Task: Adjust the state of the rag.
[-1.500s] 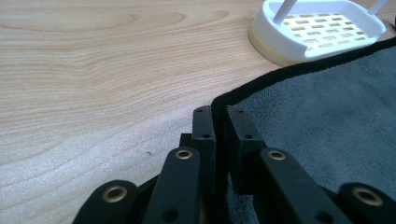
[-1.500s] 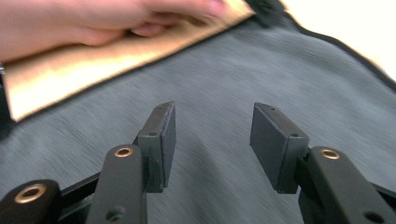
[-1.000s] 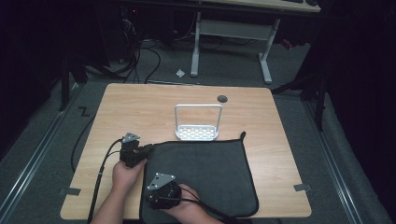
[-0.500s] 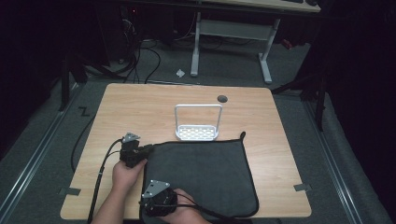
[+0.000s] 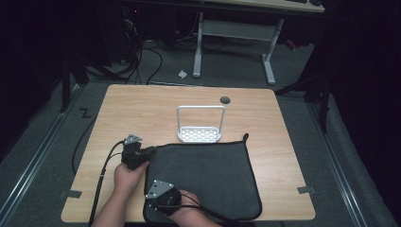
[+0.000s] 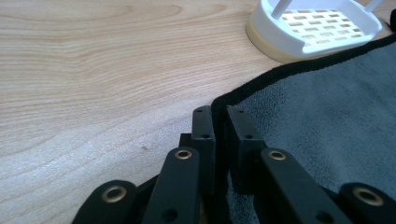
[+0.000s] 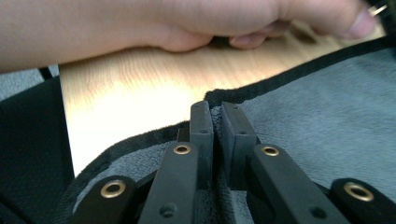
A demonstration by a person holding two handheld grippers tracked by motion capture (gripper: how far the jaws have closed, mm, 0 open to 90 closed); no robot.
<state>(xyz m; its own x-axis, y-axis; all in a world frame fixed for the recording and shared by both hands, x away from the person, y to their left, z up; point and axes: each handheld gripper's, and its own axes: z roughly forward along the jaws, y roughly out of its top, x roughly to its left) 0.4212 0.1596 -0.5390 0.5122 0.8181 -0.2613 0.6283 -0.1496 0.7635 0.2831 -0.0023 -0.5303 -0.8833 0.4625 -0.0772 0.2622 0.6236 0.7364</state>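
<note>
High view: left claw (image 5: 150, 151) pinches towel (image 5: 208, 177); right claw (image 5: 150, 206) just closed on it.

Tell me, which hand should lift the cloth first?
Probably both together. The left tongs pinch the cloth at its far left corner, the right tongs have just closed on its near left corner. Neither is better placed.

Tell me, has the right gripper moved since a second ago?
Yes. The right gripper has slid toward the near left corner of the grey cloth, and its jaws have just been closing on that edge.
</note>
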